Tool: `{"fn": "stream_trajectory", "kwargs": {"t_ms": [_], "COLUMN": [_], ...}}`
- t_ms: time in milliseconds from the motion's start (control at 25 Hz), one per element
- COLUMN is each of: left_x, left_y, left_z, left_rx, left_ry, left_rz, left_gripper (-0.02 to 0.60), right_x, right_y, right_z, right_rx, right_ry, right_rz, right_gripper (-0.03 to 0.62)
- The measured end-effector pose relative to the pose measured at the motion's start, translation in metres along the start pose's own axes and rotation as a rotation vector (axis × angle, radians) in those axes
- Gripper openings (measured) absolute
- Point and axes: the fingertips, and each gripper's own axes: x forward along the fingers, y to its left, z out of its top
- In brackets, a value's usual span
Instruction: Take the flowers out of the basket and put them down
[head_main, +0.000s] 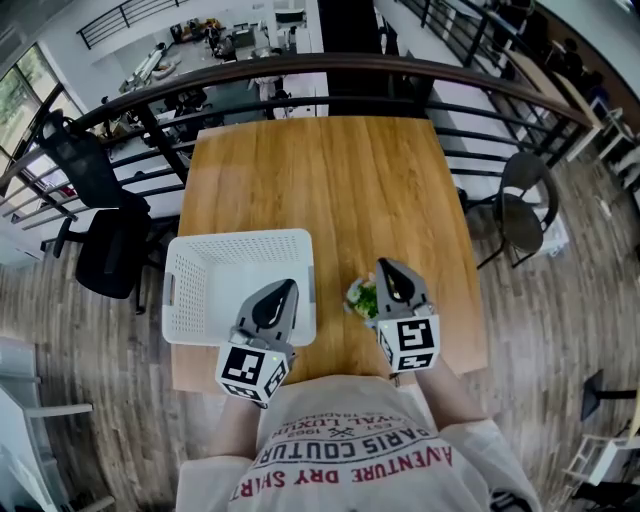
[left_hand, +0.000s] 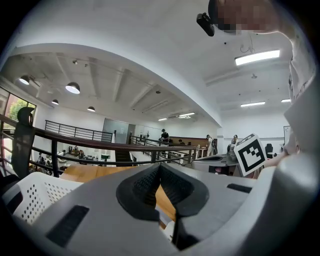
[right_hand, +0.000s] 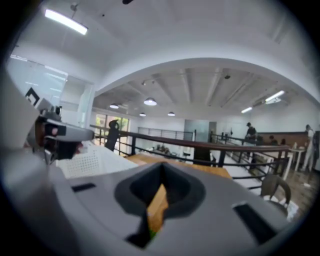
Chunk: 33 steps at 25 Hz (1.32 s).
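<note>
Clearly the right gripper (right_hand: 161, 167) has its jaws together at the tips, holding nothing; only wood and some green show through the gap. The flowers (head_main: 361, 298) lie on the table (head_main: 330, 180) just right of the basket (head_main: 240, 238), beside this gripper's left side, so it is the nearer one. Their long axis is too small to tell. The left gripper (head_main: 270, 306), also closed and empty, hovers over the basket's near right corner. I judge the basket empty.
</note>
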Motion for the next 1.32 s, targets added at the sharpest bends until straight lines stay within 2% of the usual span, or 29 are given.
{"fn": "stream_trajectory", "kwargs": {"t_ms": [200,520,800,1320], "left_x": [-0.009,-0.012,-0.012,-0.01], "left_y": [0.009,0.015,0.017,0.018], "left_z": [-0.003,-0.004,-0.006,-0.009], "left_rx": [0.0,-0.01,-0.017,-0.02], "left_ry": [0.002,0.002,0.007,0.021], "left_rz": [0.025,0.033,0.037,0.041], "left_gripper": [0.021,0.021,0.021,0.021], "right_x": [0.001,0.0,-0.001,0.0], "right_y": [0.015,0.033,0.035,0.047], "right_z": [0.003,0.014,0.024,0.027], "right_rx": [0.019,-0.042,-0.034,-0.037], "right_ry": [-0.011,-0.021,-0.065,-0.062], "right_rz": [0.051,0.091,0.099,0.146], "right_gripper": [0.029,0.029,0.029,0.029]}}
